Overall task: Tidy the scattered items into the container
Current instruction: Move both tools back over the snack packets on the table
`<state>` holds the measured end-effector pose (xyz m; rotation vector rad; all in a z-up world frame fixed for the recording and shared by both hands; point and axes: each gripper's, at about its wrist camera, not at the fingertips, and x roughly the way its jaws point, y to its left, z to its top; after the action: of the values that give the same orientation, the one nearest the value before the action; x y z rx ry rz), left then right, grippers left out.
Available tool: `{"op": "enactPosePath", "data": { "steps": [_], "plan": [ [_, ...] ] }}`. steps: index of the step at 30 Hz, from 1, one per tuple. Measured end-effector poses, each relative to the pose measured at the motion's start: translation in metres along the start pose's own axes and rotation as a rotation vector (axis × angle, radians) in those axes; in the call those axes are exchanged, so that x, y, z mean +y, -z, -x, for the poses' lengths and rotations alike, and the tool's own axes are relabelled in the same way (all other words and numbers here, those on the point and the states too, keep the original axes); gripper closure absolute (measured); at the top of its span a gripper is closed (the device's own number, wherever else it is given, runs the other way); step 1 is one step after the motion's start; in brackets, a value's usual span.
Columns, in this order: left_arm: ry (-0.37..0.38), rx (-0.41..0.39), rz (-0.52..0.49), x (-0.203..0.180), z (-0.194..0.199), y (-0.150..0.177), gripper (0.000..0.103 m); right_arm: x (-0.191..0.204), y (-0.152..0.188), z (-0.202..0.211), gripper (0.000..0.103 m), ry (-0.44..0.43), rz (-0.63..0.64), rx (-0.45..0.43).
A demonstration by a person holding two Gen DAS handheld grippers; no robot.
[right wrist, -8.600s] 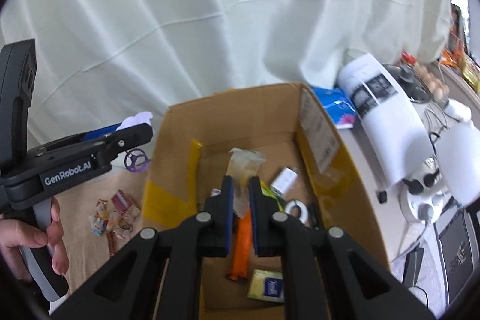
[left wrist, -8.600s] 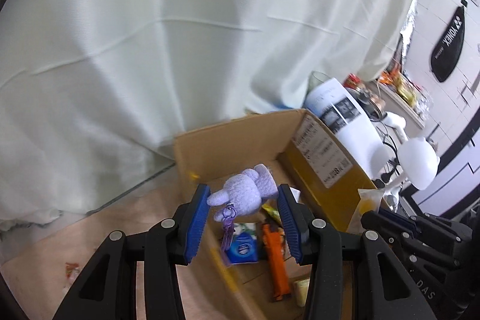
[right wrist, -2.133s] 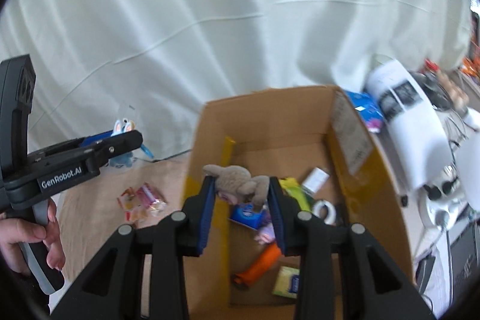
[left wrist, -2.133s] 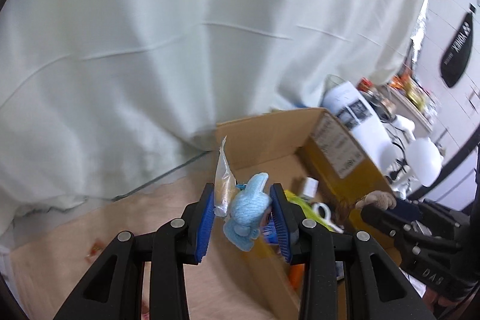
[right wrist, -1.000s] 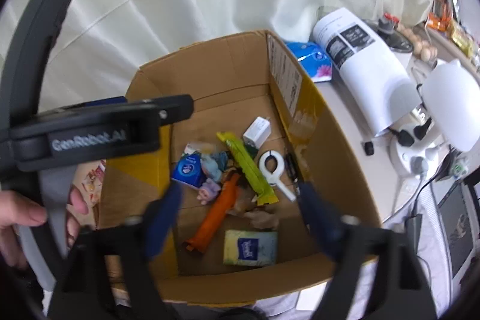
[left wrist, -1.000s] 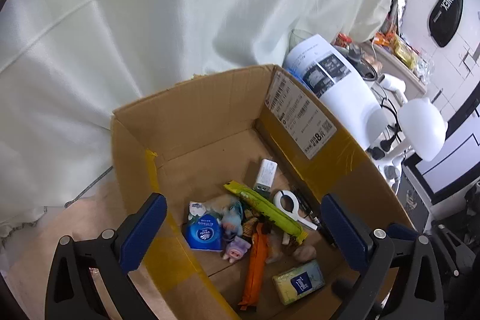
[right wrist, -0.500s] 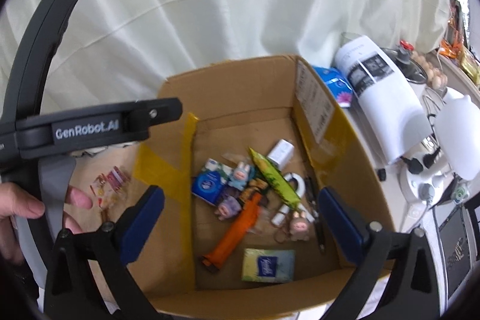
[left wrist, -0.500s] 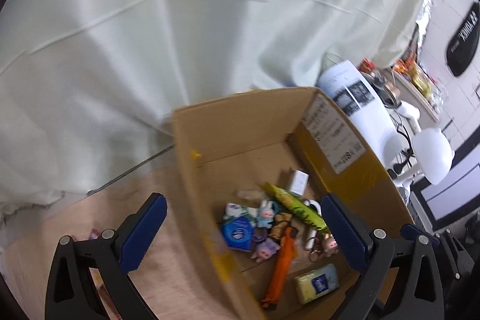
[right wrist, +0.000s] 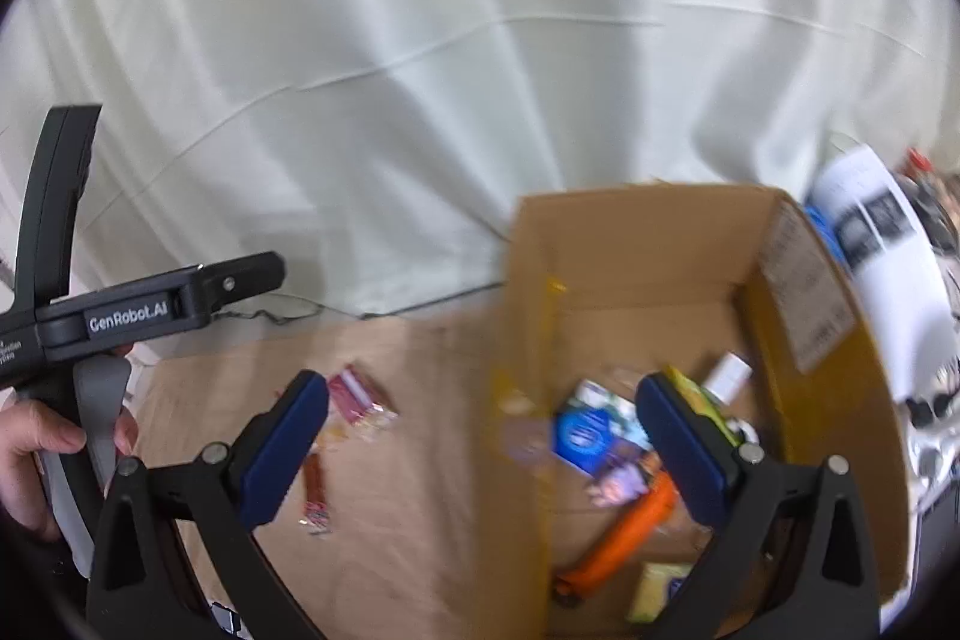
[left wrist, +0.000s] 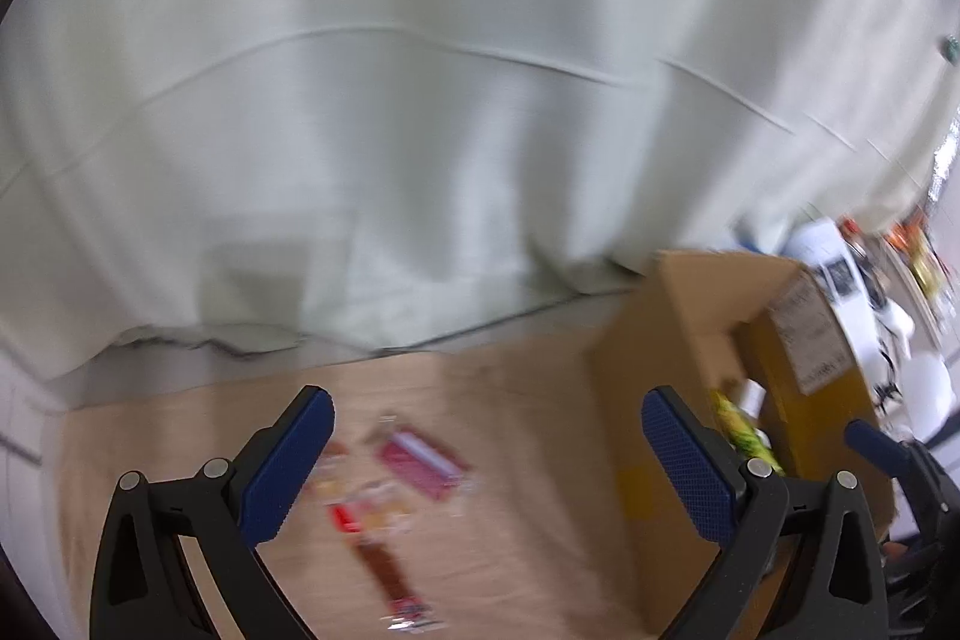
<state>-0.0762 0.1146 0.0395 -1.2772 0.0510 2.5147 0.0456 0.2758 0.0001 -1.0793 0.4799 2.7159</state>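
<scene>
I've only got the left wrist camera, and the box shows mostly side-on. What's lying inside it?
Observer: The right wrist view looks down into the cardboard box. A blue pack lies on its floor near the left wall.
Operator: Anything else in there?
Observer: A long orange item lies diagonally, nearer the camera than the blue pack. The blur hides what it is.
Operator: Is the right gripper carrying something?
Observer: No. The right gripper is open with nothing between its pads, and its fingers straddle the box's left wall.
</scene>
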Motion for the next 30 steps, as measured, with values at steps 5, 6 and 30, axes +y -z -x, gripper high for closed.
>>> {"op": "enactPosePath", "data": {
  "steps": [5,6,30],
  "plan": [
    [-0.072,-0.029,0.084,0.058,0.017,0.01,0.0,0.041,-0.01,-0.016,0.0,-0.041,0.069,0.013],
    [-0.079,-0.035,0.1,0.065,0.019,0.011,0.0,0.05,-0.011,-0.02,0.0,-0.052,0.083,0.018],
    [-0.099,0.172,0.18,0.143,-0.078,0.088,0.043,0.113,0.041,-0.148,0.0,-0.002,0.177,0.243]
  ]
}}
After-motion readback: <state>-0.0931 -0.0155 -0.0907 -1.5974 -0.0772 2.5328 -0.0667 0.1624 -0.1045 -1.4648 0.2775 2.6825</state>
